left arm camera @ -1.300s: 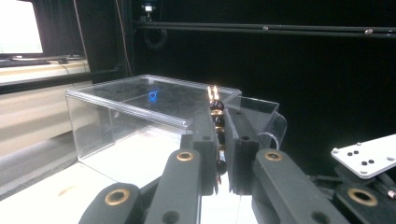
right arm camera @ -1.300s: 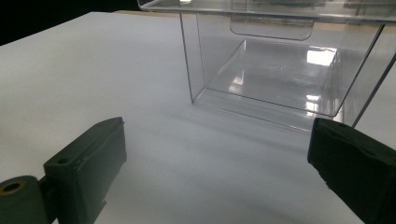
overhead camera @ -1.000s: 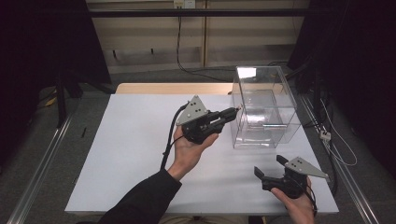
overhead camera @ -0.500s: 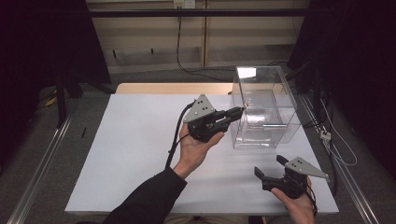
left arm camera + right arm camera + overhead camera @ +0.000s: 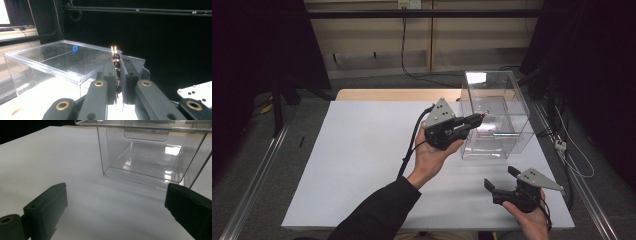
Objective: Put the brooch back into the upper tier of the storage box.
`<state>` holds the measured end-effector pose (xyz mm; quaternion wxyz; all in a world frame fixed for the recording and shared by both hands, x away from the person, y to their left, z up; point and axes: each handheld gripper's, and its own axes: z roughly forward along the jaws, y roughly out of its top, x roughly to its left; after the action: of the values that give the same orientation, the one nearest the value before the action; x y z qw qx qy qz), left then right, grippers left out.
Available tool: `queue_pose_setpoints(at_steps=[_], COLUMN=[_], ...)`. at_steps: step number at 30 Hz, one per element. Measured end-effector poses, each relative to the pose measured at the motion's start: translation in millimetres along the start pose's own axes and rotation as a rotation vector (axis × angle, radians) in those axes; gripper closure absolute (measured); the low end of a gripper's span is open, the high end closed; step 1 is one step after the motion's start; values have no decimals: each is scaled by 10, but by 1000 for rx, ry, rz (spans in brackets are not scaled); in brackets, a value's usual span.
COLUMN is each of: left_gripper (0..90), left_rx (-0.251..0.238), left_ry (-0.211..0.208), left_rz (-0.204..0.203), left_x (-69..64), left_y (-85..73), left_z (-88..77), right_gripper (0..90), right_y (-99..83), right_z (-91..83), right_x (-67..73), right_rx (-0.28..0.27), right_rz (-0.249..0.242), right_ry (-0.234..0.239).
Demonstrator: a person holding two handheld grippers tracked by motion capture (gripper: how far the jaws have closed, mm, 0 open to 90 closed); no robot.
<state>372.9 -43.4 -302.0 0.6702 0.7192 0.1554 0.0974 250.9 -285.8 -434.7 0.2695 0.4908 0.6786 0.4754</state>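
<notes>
Presently, the left gripper (image 5: 479, 118) pinches a bead string (image 5: 116, 72) at the clear box (image 5: 497, 120). The right gripper (image 5: 502, 181) rests spread wide on the table (image 5: 352, 150). No legible writing.

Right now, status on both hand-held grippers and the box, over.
Left hand-held gripper shut on a bead string, raised at the clear box. Right hand-held gripper open, low over the table. Nothing blocking the box.

The clear box (image 5: 496, 116) is sitting at the table's (image 5: 352, 165) far right; the left gripper (image 5: 477, 119) is hovering at its left wall, the right gripper (image 5: 501, 177) resting nearer, in front.
</notes>
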Motion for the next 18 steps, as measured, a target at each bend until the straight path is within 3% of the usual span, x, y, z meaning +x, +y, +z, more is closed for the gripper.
queue_pose_setpoints(at_steps=[8,15,18], left_gripper=[840,840,840], left_rx=[32,51,66], left_ry=[2,-13,0], left_rz=[-1,11,21], left_x=[-19,-24,-27], left_y=[-45,-51,-64], left_z=[214,285,301], right_gripper=[44,45,45], right_y=[1,-1,-1], right_z=[0,-9,-7], right_x=[0,-1,1], right_rx=[1,1,0], right_rz=[1,-1,-3], right_ry=[-1,1,1])
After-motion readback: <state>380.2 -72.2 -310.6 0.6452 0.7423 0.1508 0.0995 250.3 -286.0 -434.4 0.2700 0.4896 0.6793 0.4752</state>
